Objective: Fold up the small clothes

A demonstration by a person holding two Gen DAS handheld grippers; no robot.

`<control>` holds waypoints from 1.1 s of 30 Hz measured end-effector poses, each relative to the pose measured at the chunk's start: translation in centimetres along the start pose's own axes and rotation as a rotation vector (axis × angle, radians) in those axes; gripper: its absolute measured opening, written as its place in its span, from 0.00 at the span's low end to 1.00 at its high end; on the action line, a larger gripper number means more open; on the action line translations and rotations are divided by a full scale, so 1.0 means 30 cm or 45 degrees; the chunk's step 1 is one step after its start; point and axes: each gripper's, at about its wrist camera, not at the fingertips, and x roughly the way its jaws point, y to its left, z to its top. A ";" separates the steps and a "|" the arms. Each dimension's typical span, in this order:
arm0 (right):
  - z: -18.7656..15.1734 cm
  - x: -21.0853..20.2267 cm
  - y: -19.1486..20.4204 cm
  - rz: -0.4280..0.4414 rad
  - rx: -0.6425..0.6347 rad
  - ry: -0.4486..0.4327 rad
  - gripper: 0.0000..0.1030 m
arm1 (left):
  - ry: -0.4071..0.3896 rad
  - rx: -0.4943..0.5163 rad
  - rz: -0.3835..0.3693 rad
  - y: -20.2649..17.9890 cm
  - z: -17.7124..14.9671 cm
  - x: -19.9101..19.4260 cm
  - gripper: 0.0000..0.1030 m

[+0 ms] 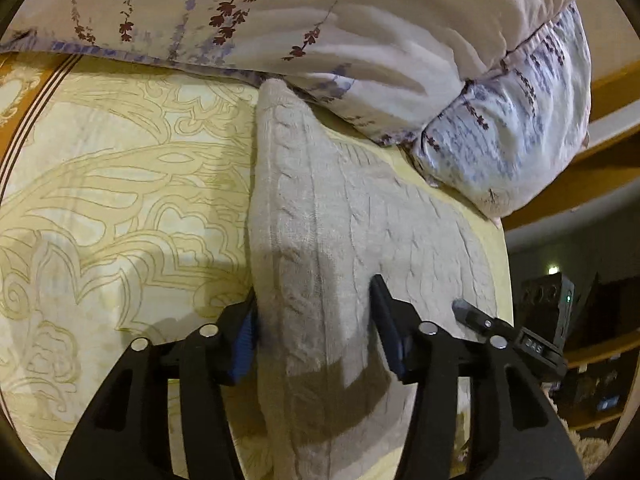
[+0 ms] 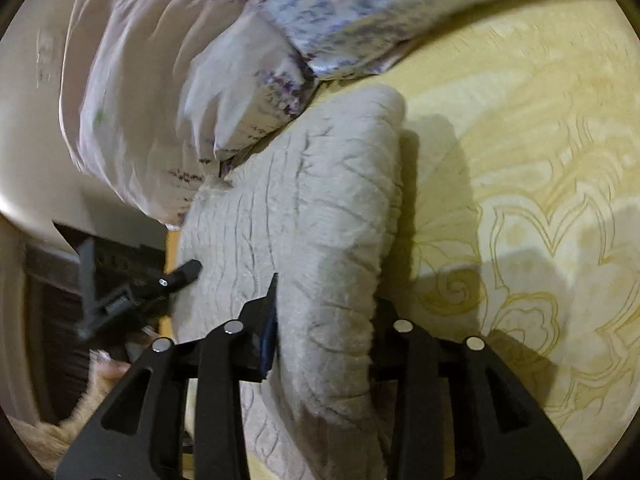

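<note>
In the left wrist view, the left gripper [image 1: 316,332] stands with its jaws spread either side of a raised fold of the beige cable-knit garment [image 1: 340,208], which lies on the yellow patterned bedsheet [image 1: 120,200] near the bed's right edge, its far end touching the floral duvet [image 1: 360,40]; whether the pads press the cloth I cannot tell; the other tool's tip [image 1: 476,314] rests on the knit just to the right. The knit looks thick, soft and limp, so I judge it will sag and is best taken at a doubled edge.

In the right wrist view, the right gripper [image 2: 324,320] likewise straddles a thick ridge of the garment [image 2: 320,200]; its right finger is hidden behind the cloth, so its grip is unclear; the picture is blurred; the garment's near end is cut off.
</note>
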 end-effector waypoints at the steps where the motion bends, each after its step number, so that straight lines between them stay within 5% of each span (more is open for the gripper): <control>1: 0.003 -0.011 -0.001 -0.006 -0.009 0.000 0.41 | -0.005 0.002 0.012 -0.010 -0.002 -0.003 0.54; 7: 0.043 -0.128 -0.044 0.044 0.079 -0.153 0.47 | -0.136 0.127 0.138 -0.090 -0.012 -0.098 0.63; 12: 0.091 -0.096 -0.039 0.000 0.076 -0.128 0.46 | -0.259 0.405 0.121 -0.225 -0.042 -0.174 0.92; 13: 0.098 -0.081 -0.038 -0.012 0.072 -0.117 0.40 | -0.255 0.480 0.114 -0.263 -0.052 -0.166 0.93; 14: 0.104 -0.072 -0.028 -0.008 0.048 -0.114 0.22 | -0.242 0.518 0.114 -0.288 -0.059 -0.150 0.93; 16: 0.120 -0.089 0.018 -0.044 -0.046 -0.180 0.10 | -0.191 0.568 0.128 -0.318 -0.065 -0.106 0.93; 21: 0.145 -0.124 0.057 -0.176 -0.173 -0.263 0.08 | -0.086 0.569 0.162 -0.323 -0.070 -0.004 0.93; 25: 0.138 -0.055 -0.009 -0.349 -0.129 -0.191 0.08 | -0.046 0.554 0.187 -0.300 -0.073 0.048 0.93; 29: 0.139 -0.032 -0.007 -0.381 -0.138 -0.179 0.09 | -0.058 0.643 0.256 -0.310 -0.099 0.101 0.94; 33: 0.121 -0.104 0.046 -0.384 -0.191 -0.245 0.25 | -0.100 0.637 0.241 -0.322 -0.115 0.046 0.94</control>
